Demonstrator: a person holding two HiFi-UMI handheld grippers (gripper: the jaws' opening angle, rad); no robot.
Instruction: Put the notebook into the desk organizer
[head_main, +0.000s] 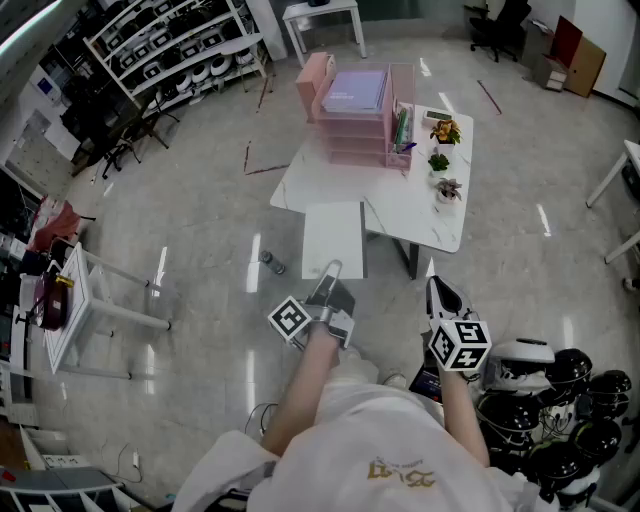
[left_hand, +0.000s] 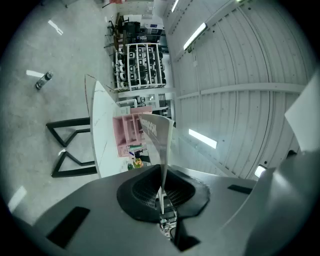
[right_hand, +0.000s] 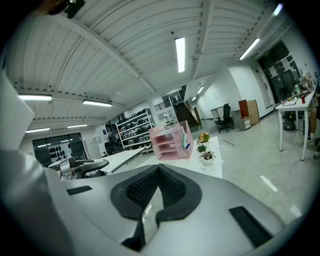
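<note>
Pinched the notebook (head_main: 333, 238) by its near edge with the left gripper (head_main: 330, 274), jaws clamped tight on the thin edge. Held it out flat and level, well short of the desk organizer (head_main: 355, 110) and roughly in line with it, likely so as to slide it in edge-first. Judged the task early: not yet in the organizer, approach to be made. Held the right gripper (head_main: 437, 290) low, farther from the organizer than the notebook, jaws closed on nothing, probably free for steadying. Found the organizer, pink, standing at the far end of the white surface (head_main: 400, 215), with a lavender book or folder (head_main: 355, 90) lying on its top tray. Noted three small potted plants (head_main: 440, 160) just right of the organizer, worth avoiding on the way in. Spotted a bottle (head_main: 270, 263) on the floor, well to the near side of the organizer.
</note>
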